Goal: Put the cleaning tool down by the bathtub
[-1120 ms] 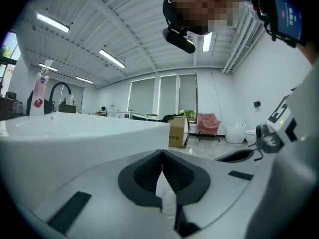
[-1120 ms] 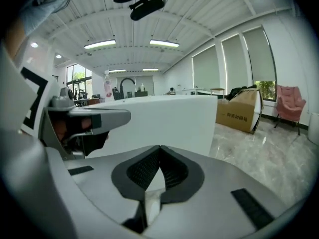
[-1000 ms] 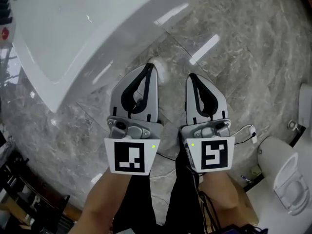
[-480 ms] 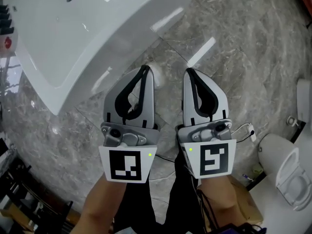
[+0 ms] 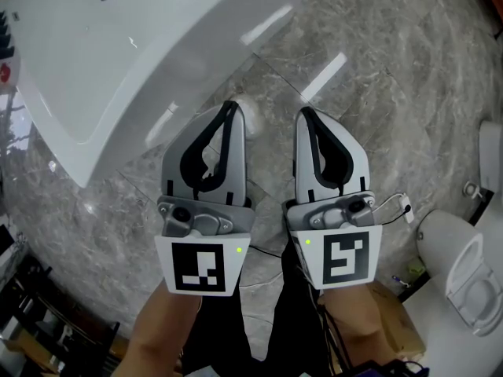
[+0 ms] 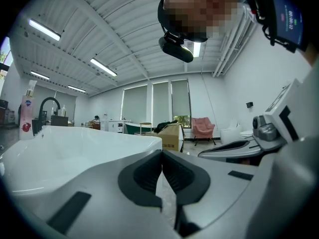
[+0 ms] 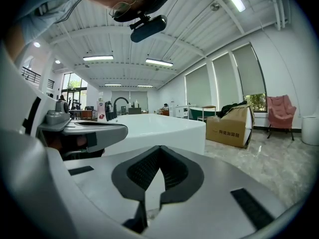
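Though the left gripper (image 5: 229,107) and right gripper (image 5: 303,114) hold jaws together, empty, the bathtub (image 5: 118,53) is cut off.

Grey left gripper (image 5: 233,107), right gripper (image 5: 303,112): black pads (image 5: 191,154), black-white marker cubes (image 5: 202,267), green lights (image 5: 238,250).

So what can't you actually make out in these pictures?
Cleaning tool: in no view.
Bathtub: head view, cut off by the top edge.
Toilet: head view, cut off by the right edge.
Bottle label: left gripper view, too small to read.
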Demonstrator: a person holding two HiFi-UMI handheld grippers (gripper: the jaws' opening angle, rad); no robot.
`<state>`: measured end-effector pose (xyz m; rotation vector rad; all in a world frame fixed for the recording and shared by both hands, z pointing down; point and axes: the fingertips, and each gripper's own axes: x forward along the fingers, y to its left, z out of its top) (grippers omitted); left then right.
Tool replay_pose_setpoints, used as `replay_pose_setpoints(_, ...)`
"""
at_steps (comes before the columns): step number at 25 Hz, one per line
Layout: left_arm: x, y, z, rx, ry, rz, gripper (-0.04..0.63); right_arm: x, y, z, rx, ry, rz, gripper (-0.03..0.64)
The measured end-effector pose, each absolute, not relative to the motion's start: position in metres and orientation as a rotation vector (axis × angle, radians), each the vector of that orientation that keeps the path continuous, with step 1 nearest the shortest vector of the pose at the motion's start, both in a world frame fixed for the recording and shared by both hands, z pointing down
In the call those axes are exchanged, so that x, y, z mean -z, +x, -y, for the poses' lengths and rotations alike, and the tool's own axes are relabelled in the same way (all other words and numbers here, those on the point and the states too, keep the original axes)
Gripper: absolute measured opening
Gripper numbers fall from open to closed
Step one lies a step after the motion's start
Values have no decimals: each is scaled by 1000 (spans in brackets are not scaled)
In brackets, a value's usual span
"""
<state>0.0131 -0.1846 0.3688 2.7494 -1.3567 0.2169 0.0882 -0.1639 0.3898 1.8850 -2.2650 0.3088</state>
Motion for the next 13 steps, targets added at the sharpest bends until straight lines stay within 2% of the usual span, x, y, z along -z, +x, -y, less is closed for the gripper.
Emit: replay_pose_setpoints(13, -369, 19, 183, -226, 2765, 1338, 17, -392, 89, 163, -317, 1884, 2267, 12)
